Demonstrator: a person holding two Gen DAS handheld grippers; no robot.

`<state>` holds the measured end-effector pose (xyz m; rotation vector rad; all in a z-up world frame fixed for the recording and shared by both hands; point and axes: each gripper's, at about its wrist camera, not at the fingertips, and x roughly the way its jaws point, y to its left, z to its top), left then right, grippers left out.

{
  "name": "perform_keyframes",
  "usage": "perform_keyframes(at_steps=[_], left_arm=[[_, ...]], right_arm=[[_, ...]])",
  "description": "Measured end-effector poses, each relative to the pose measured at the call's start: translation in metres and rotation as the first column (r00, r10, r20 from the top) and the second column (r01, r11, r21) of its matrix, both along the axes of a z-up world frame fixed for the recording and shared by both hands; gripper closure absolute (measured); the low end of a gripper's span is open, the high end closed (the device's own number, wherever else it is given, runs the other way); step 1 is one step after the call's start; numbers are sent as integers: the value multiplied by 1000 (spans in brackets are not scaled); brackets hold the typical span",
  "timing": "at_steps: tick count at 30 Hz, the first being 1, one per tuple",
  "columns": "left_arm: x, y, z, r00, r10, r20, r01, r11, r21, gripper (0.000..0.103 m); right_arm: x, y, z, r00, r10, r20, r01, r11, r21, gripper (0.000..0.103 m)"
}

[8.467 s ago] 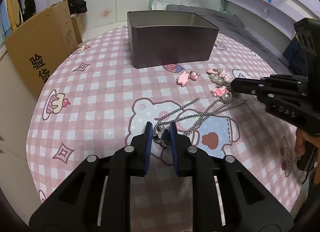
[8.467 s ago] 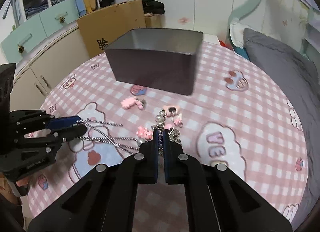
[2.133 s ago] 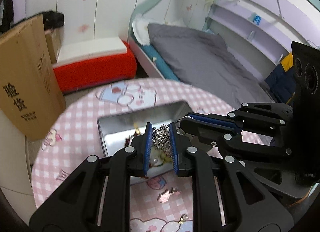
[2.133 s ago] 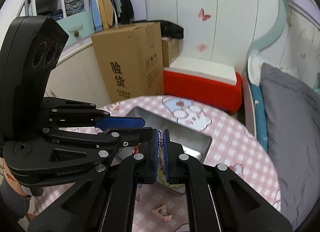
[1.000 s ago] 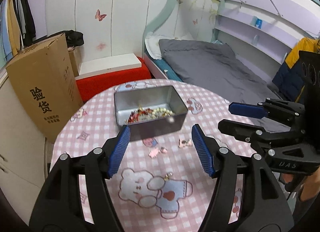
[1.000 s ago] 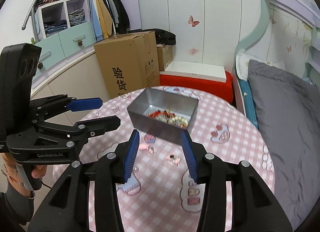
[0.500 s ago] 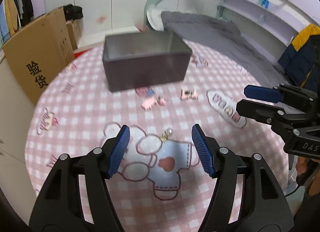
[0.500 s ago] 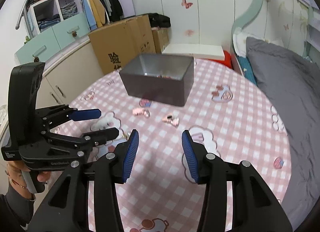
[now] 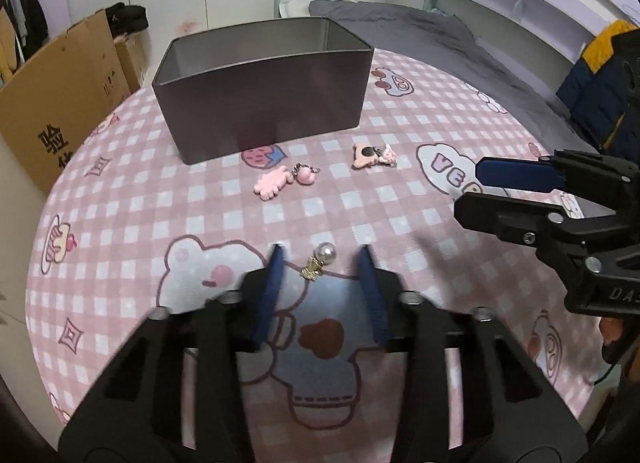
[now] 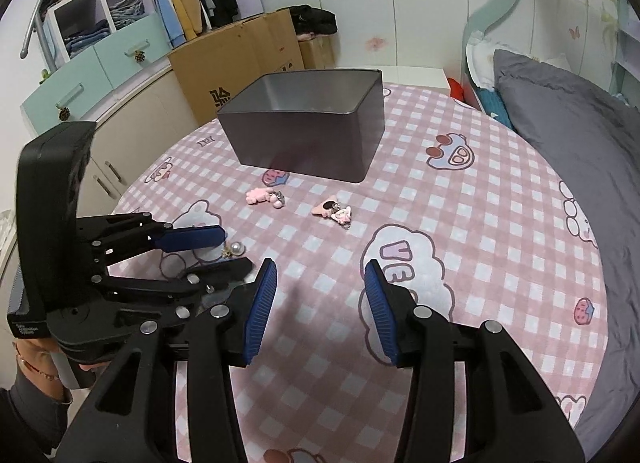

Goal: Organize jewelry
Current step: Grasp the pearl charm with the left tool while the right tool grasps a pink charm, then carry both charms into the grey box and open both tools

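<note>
left gripper point(image 9: 320, 259) spread wide, straddling pearl earring point(image 9: 321, 260) on tablecloth point(image 9: 160, 203). right gripper point(image 10: 320, 277) wide, empty. two pink charms point(image 9: 286, 179) point(image 9: 372, 153) beside metal tin point(image 9: 264, 95).

The left wrist camera sits just behind the left gripper point(image 9: 320, 259), low and close over the pink checked tablecloth point(image 9: 160, 207), facing the grey metal box point(image 9: 264, 103) with a bed behind. The right wrist camera rides behind the right gripper point(image 10: 320, 275), a little higher and further right, facing the same box point(image 10: 308, 135) toward a wardrobe and cardboard carton. Both views share the box, the pearl earring point(image 9: 322, 259) point(image 10: 234, 249), two pink charms, and each shows the other gripper.
</note>
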<state>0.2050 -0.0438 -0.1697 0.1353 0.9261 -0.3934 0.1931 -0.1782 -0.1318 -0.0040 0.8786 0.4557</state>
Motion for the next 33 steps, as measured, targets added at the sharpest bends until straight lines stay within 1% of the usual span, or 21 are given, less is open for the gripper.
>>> perform_keyframes(at_steps=[1,2,7,10,12,14,16,21,22,23,25,26,27,30,33], left_arm=[[1,1,0,1000,-2,2,2,1000,1,82],[1,2,0,1000,1,9,-1,1000,2,92],[2,6,3,1000,-4,9,4,1000,-28,92],[4,15,9,1000,7,11,-6,998,-62,92],[7,24,17,1000,12,11,-10,995,-102,92],[11,30,23,1000,21,19,-18,992,-125,92],[14,33,28,999,24,25,-21,991,-132,92],[24,40,38,998,36,43,-29,989,-143,92],[25,40,39,998,34,44,-27,989,-146,92],[27,40,41,998,31,45,-24,988,-152,92],[29,40,44,998,29,51,-20,987,-161,92],[30,40,46,998,26,54,-17,986,-164,92],[32,40,49,998,21,56,-11,985,-174,92],[34,41,54,998,9,65,3,982,-190,92],[37,40,64,997,-9,77,25,976,-216,92]], right_arm=[[2,0,-1,1000,-1,-2,1,1000,0,60],[3,1,-3,1000,-2,-6,2,1000,0,60],[14,7,-9,1000,-2,-8,2,1000,-13,60],[21,13,-11,1000,-1,0,1,999,-44,60],[28,17,-13,1000,0,10,1,998,-63,60],[34,21,-15,1000,-6,19,7,996,-90,60],[42,25,-18,999,-6,33,10,993,-118,60],[55,33,-26,1000,8,27,-4,987,-162,60],[55,34,-26,999,14,32,-8,985,-170,61],[55,36,-26,999,21,33,-15,984,-178,69],[55,38,-26,999,34,40,-25,980,-198,79],[55,39,-26,998,44,40,-34,978,-208,88],[54,40,-26,998,50,39,-40,977,-210,89],[50,42,-26,997,62,40,-51,973,-225,90],[45,40,-21,997,72,35,-64,978,-198,90]])
